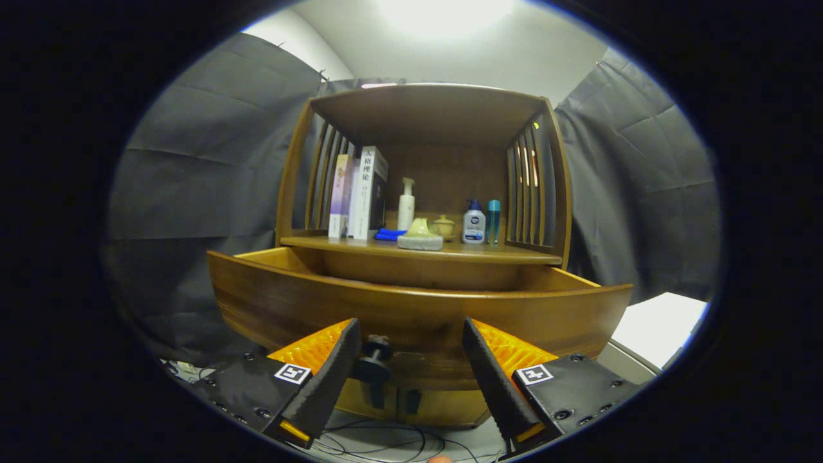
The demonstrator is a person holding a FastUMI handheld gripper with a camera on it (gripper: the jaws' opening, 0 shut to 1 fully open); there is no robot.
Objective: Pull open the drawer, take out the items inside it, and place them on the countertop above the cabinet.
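Drawer (418,308) pulled out; its knob (375,357) between the spread claw (411,350) fingers.

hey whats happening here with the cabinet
A person is working a hand-held pair of tongs at a wooden cabinet. The drawer is already pulled out, and the tongs are open, with the drawer knob between their fingers, close to the left one, and neither finger pressing on it. The inside of the drawer is hidden behind its front. On the countertop above stand books, a pump bottle, two small bottles and a pale dish.
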